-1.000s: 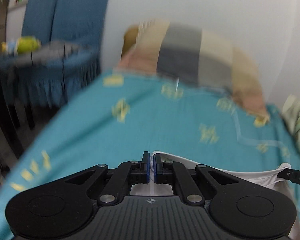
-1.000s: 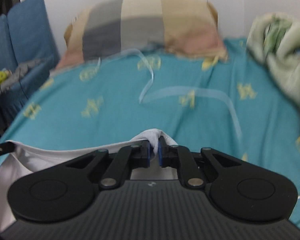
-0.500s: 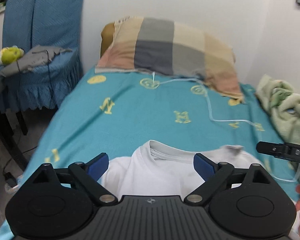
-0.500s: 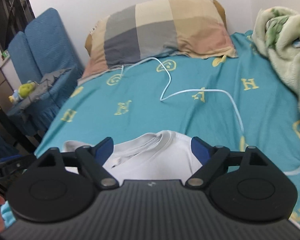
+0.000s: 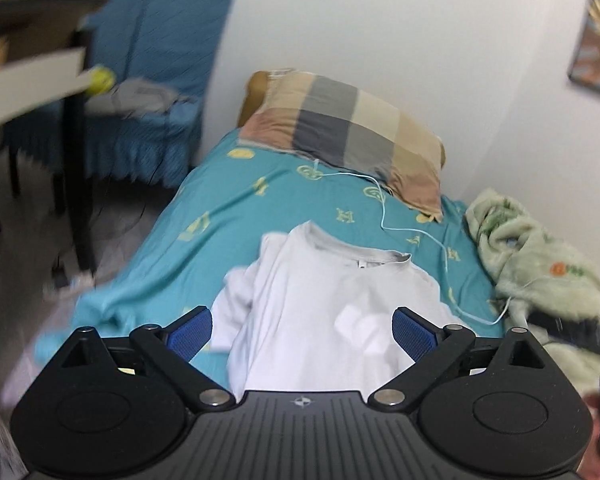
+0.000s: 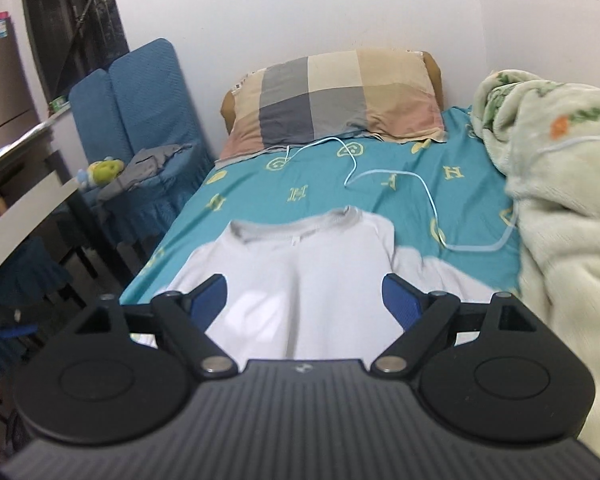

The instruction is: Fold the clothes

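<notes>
A white T-shirt [image 5: 320,312] lies spread on the teal bedsheet [image 5: 236,216], collar toward the pillow; it also shows in the right wrist view [image 6: 300,268]. Its left sleeve looks bunched in the left wrist view. My left gripper [image 5: 302,330] is open and empty, raised above the shirt's lower part. My right gripper [image 6: 305,300] is open and empty, also held above the shirt. The right gripper's body shows at the right edge of the left wrist view [image 5: 580,332].
A checked pillow [image 6: 332,96] lies at the bed's head. A white cable [image 6: 432,208] runs across the sheet beside the shirt. A pale green blanket [image 6: 560,200] is heaped on the right. Blue chairs [image 6: 140,120] and a table edge [image 6: 16,216] stand left.
Both grippers were shut on the shirt's shoulders a second ago; they opened, let it go and pulled back and up. The shirt now lies flat on the bed.
</notes>
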### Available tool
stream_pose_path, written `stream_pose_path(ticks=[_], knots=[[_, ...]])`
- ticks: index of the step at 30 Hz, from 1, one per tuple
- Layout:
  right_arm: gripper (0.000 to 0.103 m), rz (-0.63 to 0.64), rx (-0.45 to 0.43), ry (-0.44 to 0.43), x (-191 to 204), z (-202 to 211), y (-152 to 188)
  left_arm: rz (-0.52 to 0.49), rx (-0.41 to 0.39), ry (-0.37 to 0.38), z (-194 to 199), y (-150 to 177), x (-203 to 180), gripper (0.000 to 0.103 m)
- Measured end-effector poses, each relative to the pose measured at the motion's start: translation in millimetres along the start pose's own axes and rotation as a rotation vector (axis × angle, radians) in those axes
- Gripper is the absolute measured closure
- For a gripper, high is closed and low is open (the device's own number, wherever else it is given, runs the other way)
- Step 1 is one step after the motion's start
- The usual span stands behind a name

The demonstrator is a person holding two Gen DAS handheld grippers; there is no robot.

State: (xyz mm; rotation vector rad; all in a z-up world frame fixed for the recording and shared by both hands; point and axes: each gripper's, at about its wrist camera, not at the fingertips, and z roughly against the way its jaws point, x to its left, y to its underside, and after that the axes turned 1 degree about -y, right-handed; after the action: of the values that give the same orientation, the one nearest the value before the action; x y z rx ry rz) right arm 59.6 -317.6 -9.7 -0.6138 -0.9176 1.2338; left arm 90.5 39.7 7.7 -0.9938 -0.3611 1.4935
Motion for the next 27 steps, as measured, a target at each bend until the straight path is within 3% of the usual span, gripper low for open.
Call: stream_pose_path(ticks=[5,7,21,23,24,25,27], knots=[[0.017,-0.070,0.013,-0.032,-2.4,26.0,29.8,0.269,0.054,0.056,1.7,9.6,63.1,0.009],[0.017,-0.099,0.019,-0.045,-6.3,24.0,34.7,0.349,0.073,0.060,-12.2,11.3,82.3,0.015],[0.017,-0.258,0.164,-0.030,-28.8,-52.2,67.4,0.553,0.120,0.049,-157.2,29.5,121.1,0.050],[0.017,-0.266,0.173,-0.033,-29.1,-61.7,68.0,0.581,0.123,0.049,-176.9,33.3,125.4,0.057],[0.017,-0.271,0.179,-0.035,-29.5,-66.6,68.5,0.599,0.127,0.052,-181.6,34.1,127.5,0.065],[0.017,-0.275,0.184,-0.038,-30.5,-71.2,69.2,0.619,0.132,0.055,-185.1,34.6,129.5,0.081],[0.017,-0.281,0.197,-0.039,-32.4,-80.1,71.0,0.652,0.138,0.062,-190.3,35.9,132.6,0.099]])
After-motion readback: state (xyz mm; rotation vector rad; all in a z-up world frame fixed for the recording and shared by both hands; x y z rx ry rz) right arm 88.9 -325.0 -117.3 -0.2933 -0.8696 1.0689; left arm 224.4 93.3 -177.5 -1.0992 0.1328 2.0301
